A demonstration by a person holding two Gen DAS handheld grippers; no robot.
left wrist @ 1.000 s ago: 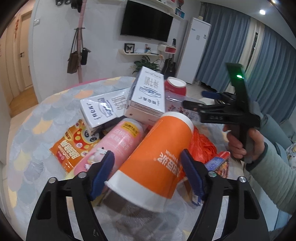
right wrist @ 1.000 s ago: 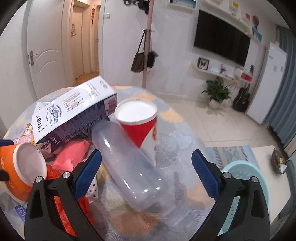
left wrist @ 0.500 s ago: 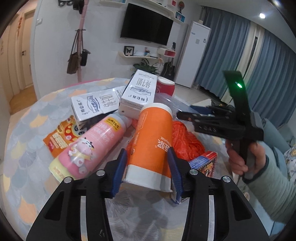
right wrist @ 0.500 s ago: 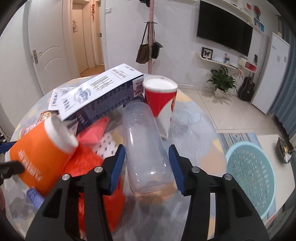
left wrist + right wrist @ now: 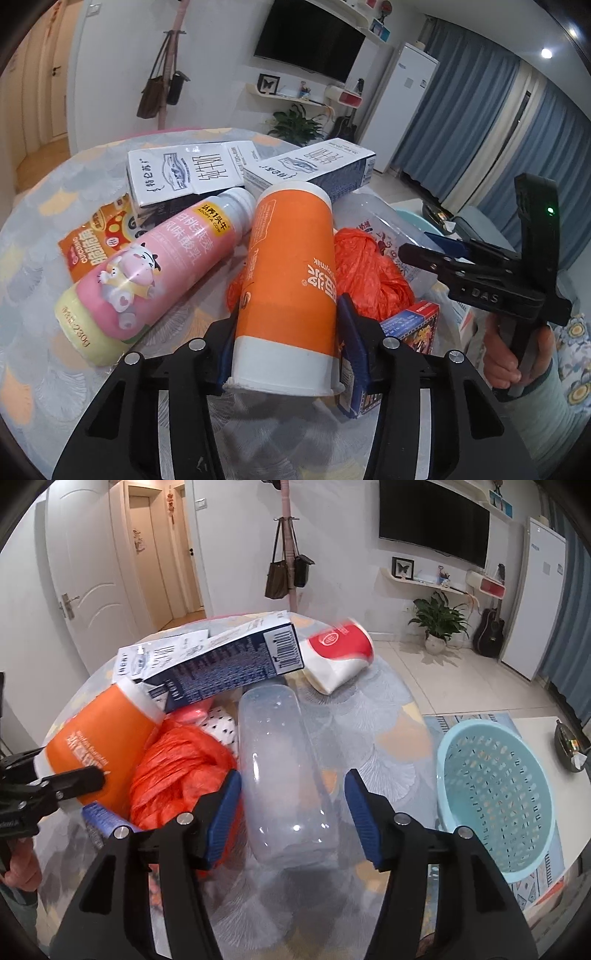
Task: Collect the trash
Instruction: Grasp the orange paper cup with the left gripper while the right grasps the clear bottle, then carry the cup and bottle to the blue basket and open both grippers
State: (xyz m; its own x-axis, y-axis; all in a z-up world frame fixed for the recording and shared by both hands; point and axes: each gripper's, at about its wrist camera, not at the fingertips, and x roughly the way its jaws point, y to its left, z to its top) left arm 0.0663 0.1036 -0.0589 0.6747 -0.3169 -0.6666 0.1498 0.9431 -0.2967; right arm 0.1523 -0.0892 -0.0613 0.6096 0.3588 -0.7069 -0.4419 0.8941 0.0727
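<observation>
My left gripper (image 5: pixel 286 343) is shut on an orange paper cup (image 5: pixel 290 280), lifted with its base towards me; the cup also shows in the right wrist view (image 5: pixel 99 738). My right gripper (image 5: pixel 293 812) is shut on a clear plastic bottle (image 5: pixel 280 764) lying lengthwise between the blue pads. A red and white paper cup (image 5: pixel 338 653) lies tipped over, blurred, behind the bottle. A crumpled orange plastic bag (image 5: pixel 177 771) lies between cup and bottle. A light blue basket (image 5: pixel 495 797) stands on the floor to the right of the table.
On the round patterned table (image 5: pixel 33 295) lie a pink yoghurt bottle (image 5: pixel 147 273), two white and blue milk cartons (image 5: pixel 184 177) (image 5: pixel 314 166), an orange snack packet (image 5: pixel 96 240) and a small blue box (image 5: pixel 410 325). The right gripper's body (image 5: pixel 491 280) is beside the pile.
Both grippers closed, the left on the orange cup, the right on the clear bottle, and lifted them slightly. The red cup has tipped over from upright.
</observation>
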